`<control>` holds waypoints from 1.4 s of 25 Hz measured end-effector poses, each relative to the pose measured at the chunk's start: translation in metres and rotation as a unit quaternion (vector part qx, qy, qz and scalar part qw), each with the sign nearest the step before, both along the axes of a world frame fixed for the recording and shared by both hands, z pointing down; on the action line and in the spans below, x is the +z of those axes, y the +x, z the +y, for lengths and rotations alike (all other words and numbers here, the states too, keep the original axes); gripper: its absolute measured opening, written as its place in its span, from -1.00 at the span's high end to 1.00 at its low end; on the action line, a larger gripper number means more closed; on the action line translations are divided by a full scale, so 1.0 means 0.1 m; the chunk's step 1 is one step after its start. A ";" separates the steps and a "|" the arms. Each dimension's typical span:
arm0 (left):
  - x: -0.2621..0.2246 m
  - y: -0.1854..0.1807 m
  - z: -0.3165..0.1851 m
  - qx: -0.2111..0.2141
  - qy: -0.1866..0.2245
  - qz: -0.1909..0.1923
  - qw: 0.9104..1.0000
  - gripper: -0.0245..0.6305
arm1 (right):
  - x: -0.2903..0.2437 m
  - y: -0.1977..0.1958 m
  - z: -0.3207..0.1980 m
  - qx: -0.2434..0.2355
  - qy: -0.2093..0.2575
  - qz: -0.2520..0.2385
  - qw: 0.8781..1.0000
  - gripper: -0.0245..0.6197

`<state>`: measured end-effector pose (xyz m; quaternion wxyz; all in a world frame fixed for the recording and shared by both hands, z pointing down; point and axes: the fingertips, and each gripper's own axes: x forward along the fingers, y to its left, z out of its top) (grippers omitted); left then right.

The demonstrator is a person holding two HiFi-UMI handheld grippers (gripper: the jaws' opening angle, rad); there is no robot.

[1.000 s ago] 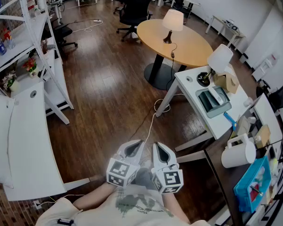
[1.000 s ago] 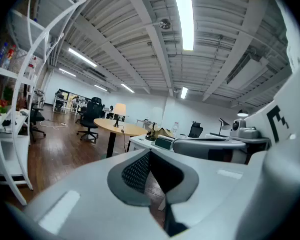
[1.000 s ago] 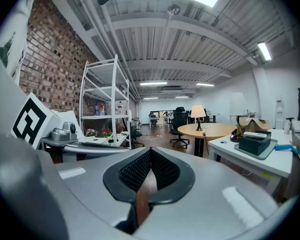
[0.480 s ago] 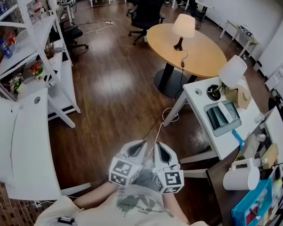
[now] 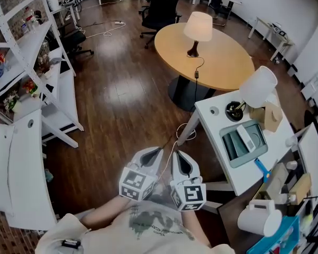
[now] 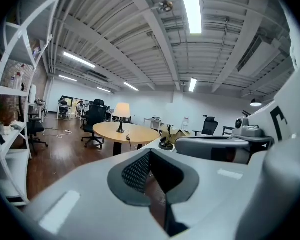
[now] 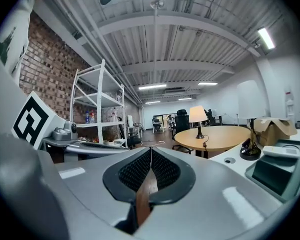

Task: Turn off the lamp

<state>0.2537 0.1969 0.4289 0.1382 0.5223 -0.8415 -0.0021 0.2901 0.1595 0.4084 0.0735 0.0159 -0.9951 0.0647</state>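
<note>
A table lamp (image 5: pixel 197 27) with a cream shade glows on the round wooden table (image 5: pixel 222 62) at the back; its cord (image 5: pixel 196 74) trails over the table's near edge. It also shows far off in the left gripper view as the lamp (image 6: pixel 122 111) and in the right gripper view as the lamp (image 7: pixel 197 115). A second lamp (image 5: pixel 257 85) with a white shade stands on the white desk (image 5: pixel 211 97). My left gripper (image 5: pixel 151 160) and right gripper (image 5: pixel 181 163) are side by side close to my body, both shut and holding nothing, well short of either lamp.
White shelving (image 5: pixel 26 46) lines the left side, with a white desk (image 5: pixel 21 168) below it. A black office chair (image 5: pixel 161 7) stands behind the round table. A grey tray (image 5: pixel 242 144), a cardboard box (image 5: pixel 270 115) and a white jug (image 5: pixel 259 218) crowd the right. Dark wood floor (image 5: pixel 121 99) lies ahead.
The view has shifted: the round table and white desk now sit slightly lower and further left in frame. Both grippers stay shut and held together by my body.
</note>
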 end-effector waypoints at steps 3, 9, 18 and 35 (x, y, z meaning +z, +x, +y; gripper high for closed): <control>0.00 -0.06 -0.31 0.005 -0.011 -0.001 1.000 0.93 | 0.02 -0.06 -0.27 -0.003 -0.006 0.003 1.000 0.90; -0.05 -0.13 -0.66 0.003 -0.024 -0.006 1.000 0.93 | 0.05 -0.14 -0.65 -0.009 -0.024 -0.004 1.000 0.90; -0.12 -0.34 -0.84 -0.010 -0.028 -0.021 0.999 0.93 | 0.06 -0.31 -0.78 -0.021 -0.035 -0.013 0.999 0.90; 0.14 -1.73 -1.38 0.050 0.012 0.023 0.998 0.93 | 0.30 -1.68 -1.20 0.030 -0.008 0.034 0.999 0.89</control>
